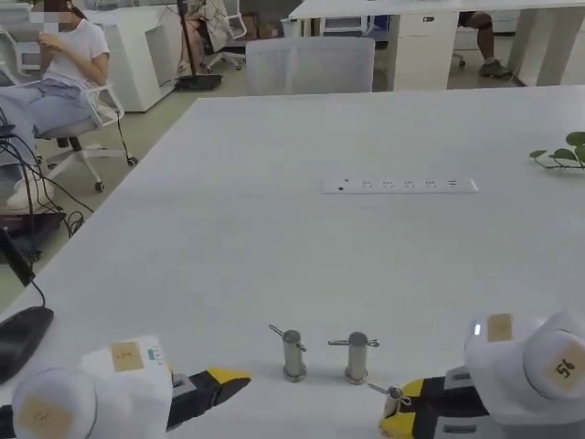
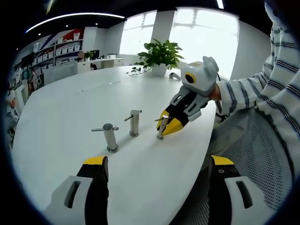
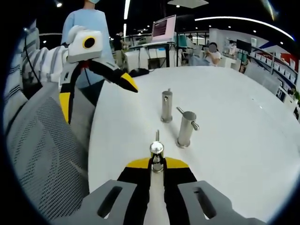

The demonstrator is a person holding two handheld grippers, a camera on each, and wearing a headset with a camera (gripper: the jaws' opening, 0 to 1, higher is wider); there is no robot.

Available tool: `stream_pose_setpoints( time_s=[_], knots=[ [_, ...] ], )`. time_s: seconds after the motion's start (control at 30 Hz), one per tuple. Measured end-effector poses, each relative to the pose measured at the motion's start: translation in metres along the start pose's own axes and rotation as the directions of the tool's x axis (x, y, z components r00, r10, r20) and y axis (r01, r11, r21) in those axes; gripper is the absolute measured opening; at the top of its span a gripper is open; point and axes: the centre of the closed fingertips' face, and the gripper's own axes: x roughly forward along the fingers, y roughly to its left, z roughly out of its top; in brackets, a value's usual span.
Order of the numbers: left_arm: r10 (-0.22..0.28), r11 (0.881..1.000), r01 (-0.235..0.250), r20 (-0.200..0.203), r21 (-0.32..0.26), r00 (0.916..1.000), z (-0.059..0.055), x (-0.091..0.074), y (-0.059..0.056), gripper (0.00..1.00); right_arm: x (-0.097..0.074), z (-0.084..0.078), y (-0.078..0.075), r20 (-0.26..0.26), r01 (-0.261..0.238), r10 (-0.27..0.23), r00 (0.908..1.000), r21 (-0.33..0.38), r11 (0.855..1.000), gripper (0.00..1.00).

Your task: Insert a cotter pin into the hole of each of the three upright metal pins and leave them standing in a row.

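While the right gripper is clamping the third metal pin upright just right of the middle metal pin, its long axis is pointing straight up, so I'm guessing it's lining up fine. Way left of the middle metal pin, the left gripper is hanging released. Pins are looking smooth, shiny, cylindrical, thin wire cotter pins crossing their heads.
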Motion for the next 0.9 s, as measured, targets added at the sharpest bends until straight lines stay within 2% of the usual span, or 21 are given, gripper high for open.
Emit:
stream_pose_setpoints(
  time_s=[0.1,0.2,0.43,0.8,0.9],
  knots=[
    [0.001,1.0,-0.001,0.009,-0.015,1.0,0.001,-0.001,-0.001,0.9,-0.004,0.0,-0.004,-0.014,-0.01,0.009,0.9999,-0.031,0.999,0.09],
    [0.006,1.0,-0.006,0.013,-0.021,0.9999,0.001,-0.002,-0.001,0.93,-0.007,-0.005,-0.014,-0.048,0.003,-0.005,0.9988,-0.045,0.999,0.09],
    [0.018,0.999,-0.018,0.015,-0.041,0.9997,-0.001,-0.007,-0.002,0.94,-0.014,-0.007,-0.035,-0.068,-0.018,0.011,0.9976,-0.102,0.995,0.09],
    [0.053,0.996,-0.052,0.015,-0.068,0.9985,-0.001,-0.014,0.003,0.95,-0.017,-0.008,-0.058,-0.072,-0.075,0.062,0.9955,-0.194,0.978,0.09],
    [0.063,0.995,-0.061,0.017,-0.077,0.9979,-0.001,-0.015,0.004,0.95,-0.017,-0.007,-0.062,-0.064,-0.094,0.082,0.9946,-0.2,0.975,0.09]
  ],
)
